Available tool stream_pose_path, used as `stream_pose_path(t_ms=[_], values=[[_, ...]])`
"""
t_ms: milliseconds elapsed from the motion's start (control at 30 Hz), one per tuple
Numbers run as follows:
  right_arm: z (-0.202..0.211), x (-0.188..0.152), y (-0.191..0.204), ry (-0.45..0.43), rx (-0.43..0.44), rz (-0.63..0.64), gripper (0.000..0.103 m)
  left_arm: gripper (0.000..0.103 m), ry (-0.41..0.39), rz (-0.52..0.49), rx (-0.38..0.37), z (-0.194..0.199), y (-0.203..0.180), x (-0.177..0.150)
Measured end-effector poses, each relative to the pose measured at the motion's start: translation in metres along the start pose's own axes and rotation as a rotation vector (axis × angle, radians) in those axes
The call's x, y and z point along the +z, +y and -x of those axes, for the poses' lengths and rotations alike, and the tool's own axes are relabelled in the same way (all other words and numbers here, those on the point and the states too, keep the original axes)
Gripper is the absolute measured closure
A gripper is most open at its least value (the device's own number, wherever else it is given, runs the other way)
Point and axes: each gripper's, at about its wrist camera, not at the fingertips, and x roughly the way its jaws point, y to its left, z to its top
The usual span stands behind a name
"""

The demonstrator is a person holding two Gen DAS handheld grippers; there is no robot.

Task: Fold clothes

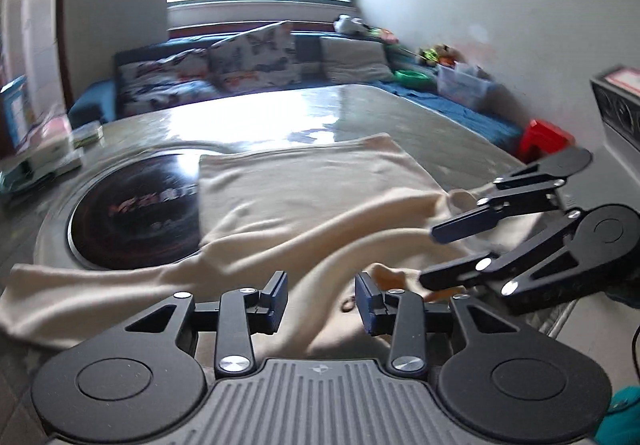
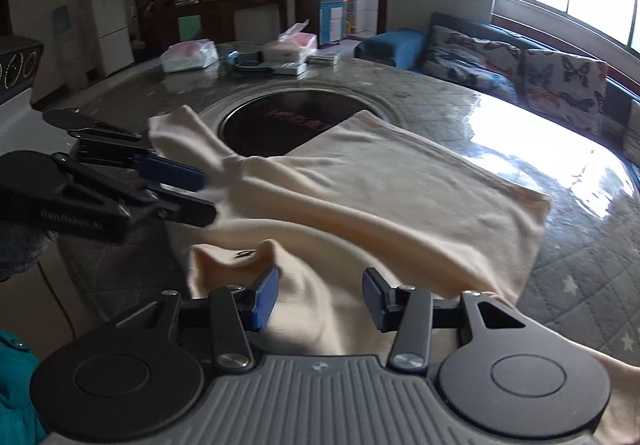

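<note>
Both your grippers, left (image 1: 322,299) and right (image 2: 320,299), gape wide, holding nothing. The cream garment (image 1: 296,197) sits right under them, its long axis running away toward the far table edge

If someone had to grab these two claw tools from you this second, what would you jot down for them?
Left gripper: open, empty, hovering over the near edge of the cream garment.
Right gripper: open, empty, over the same near edge.
Garment lies on the table, its far part flat and partly covering the round black cooktop; one sleeve trails off to the left side.
Done: body roughly spread out.
Left: the near part is still bunched and twisted. Pick up the sleeves, fold them in, then fold the body.
</note>
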Motion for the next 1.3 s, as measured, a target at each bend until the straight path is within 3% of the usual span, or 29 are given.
stream_pose_path(t_ms=[100, 167, 500, 567, 600, 633, 733, 933, 1033, 1300], values=[[-0.005, -0.004, 0.011, 0.024, 0.006, 0.042, 0.061, 0.065, 0.003, -0.037, -0.03, -0.002, -0.007, -0.001], [-0.006, -0.007, 0.015, 0.034, -0.004, 0.059, 0.066, 0.071, 0.009, -0.064, -0.027, -0.005, -0.011, -0.003], [-0.005, -0.014, 0.022, 0.052, -0.024, 0.073, 0.088, 0.071, 0.038, -0.158, -0.044, -0.012, -0.021, -0.016], [-0.004, -0.014, 0.022, 0.048, -0.033, 0.068, 0.093, 0.077, 0.034, -0.168, -0.031, -0.012, -0.022, -0.017], [-0.003, -0.014, 0.021, 0.047, -0.036, 0.066, 0.095, 0.087, 0.028, -0.166, -0.027, -0.011, -0.021, -0.016], [-0.001, -0.013, 0.021, 0.04, -0.04, 0.064, 0.096, 0.09, 0.023, -0.163, -0.024, -0.011, -0.021, -0.016], [0.005, -0.012, 0.022, 0.014, -0.049, 0.06, 0.099, 0.095, -0.008, -0.16, -0.019, -0.006, -0.02, -0.015], [0.025, -0.014, 0.022, -0.019, -0.032, 0.062, 0.099, 0.095, -0.115, -0.199, -0.078, 0.025, -0.022, -0.018], [0.039, -0.019, 0.024, -0.013, -0.005, 0.081, 0.099, 0.095, -0.096, -0.235, -0.117, 0.03, -0.024, -0.027], [0.037, -0.04, 0.038, 0.104, 0.092, 0.149, 0.098, 0.094, 0.032, -0.318, -0.18, 0.017, -0.03, -0.047]])
